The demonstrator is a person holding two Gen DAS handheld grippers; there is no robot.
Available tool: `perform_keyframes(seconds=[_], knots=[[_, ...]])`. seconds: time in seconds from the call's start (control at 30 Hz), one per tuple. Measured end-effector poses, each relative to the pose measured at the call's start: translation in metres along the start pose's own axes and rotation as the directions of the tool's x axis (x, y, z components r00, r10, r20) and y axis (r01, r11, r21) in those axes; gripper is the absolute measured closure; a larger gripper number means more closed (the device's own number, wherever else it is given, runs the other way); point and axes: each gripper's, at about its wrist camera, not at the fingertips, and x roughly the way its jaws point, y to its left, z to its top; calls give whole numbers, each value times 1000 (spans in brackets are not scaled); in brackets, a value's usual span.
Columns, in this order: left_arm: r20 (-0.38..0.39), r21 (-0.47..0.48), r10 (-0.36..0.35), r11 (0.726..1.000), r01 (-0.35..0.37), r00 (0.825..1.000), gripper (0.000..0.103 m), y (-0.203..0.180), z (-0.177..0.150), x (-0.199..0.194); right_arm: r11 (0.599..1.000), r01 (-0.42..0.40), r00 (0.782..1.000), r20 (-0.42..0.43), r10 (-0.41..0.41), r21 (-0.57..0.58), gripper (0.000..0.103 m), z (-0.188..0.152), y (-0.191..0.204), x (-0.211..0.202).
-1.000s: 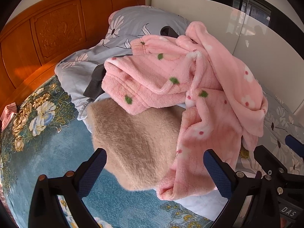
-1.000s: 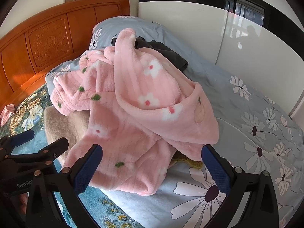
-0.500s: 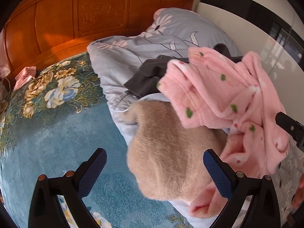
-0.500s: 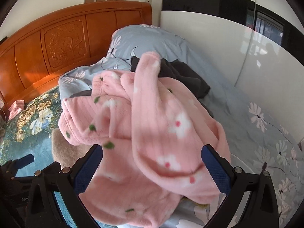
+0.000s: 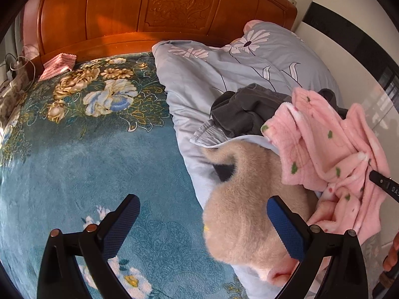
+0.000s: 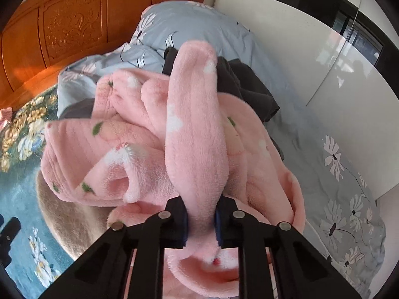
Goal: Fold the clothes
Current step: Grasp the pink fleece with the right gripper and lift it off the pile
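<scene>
The only readable lettering sits in the left wrist view, on the black plastic body of the right gripper (image 5: 385, 185) where it enters from the right edge against the pink fleece garment with green and white flower spots (image 5: 331, 149). White capital letters there read "DA", and the frame edge cuts off what follows. The rest of that marking cannot be made out. In the right wrist view, the black plastic part of the left gripper (image 6: 8, 229) at the lower left edge shows no lettering that can be read. The carved orange wooden headboard (image 5: 159, 10) carries ornament only, no words or numbers.
</scene>
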Motion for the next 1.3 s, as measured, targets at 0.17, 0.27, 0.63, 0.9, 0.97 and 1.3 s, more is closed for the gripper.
perform_keyframes(seconds=[0.17, 0.27, 0.63, 0.9, 0.97, 1.3], knots=[[28, -15, 3, 1000, -3, 1000, 0, 1, 6, -14, 995, -97, 986, 138, 96, -3, 91, 24, 3, -68], [45, -75, 4, 997, -1, 999, 0, 13, 12, -23, 983, -179, 952, 244, 184, -42, 91, 44, 20, -119], [30, -422, 263, 878, -226, 964, 0, 167, -5, -62, 792, -525, 691, 388, 610, -312, 91, 72, 173, -270], [-90, -650, 467, 641, -407, 880, 0, 331, -81, -112, 540, -699, 520, 184, 834, -469, 90, 17, 339, -267], [-122, -688, 470, 594, -416, 874, 0, 357, -102, -118, 533, -725, 538, 124, 834, -437, 90, -4, 369, -239], [-102, -556, 392, 740, -379, 914, 0, 329, -90, -88, 705, -640, 766, -183, 616, -307, 83, -97, 398, -54]])
